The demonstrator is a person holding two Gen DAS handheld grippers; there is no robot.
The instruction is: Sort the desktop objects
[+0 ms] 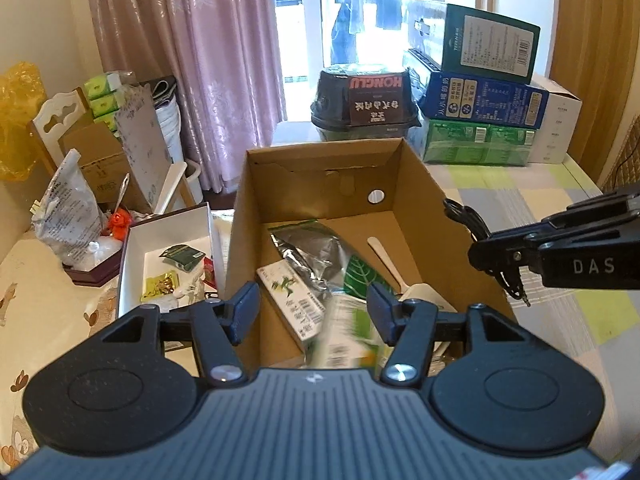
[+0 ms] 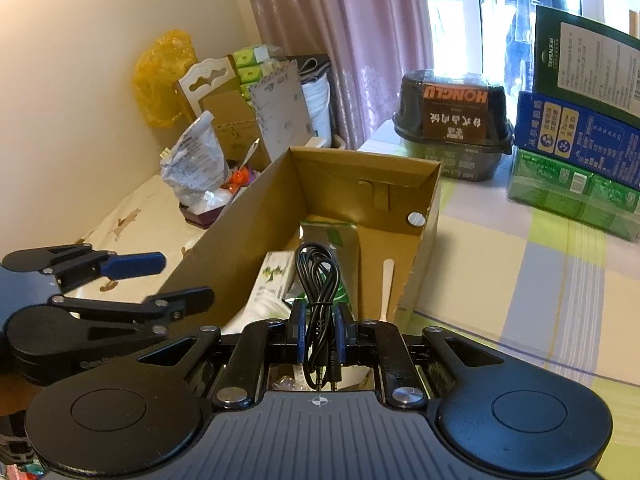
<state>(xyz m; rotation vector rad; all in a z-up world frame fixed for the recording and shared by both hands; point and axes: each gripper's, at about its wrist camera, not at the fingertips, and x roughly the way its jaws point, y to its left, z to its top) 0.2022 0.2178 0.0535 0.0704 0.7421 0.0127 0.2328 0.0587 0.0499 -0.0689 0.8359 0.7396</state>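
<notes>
Pink curtain (image 1: 208, 60) hangs at rear beside bright window (image 1: 360, 8). Yellow plastic bag (image 2: 164, 76) against wall, far left. Stacked retail boxes, dark green (image 1: 492, 42) over blue (image 1: 486, 98) over light green (image 1: 478, 144), on counter (image 1: 532, 188) at right. Black lidded container (image 1: 366, 98) just left of stack.

We see an open cardboard box (image 1: 320, 184) upright on the table | inside it: a silver foil pouch (image 1: 308, 252), a white-and-green packet (image 1: 292, 300), a pale plastic spoon (image 1: 400, 276), all lying flat | coiled black cable (image 2: 318, 276), tied at the middle, hangs above the box, plugs downward.
</notes>
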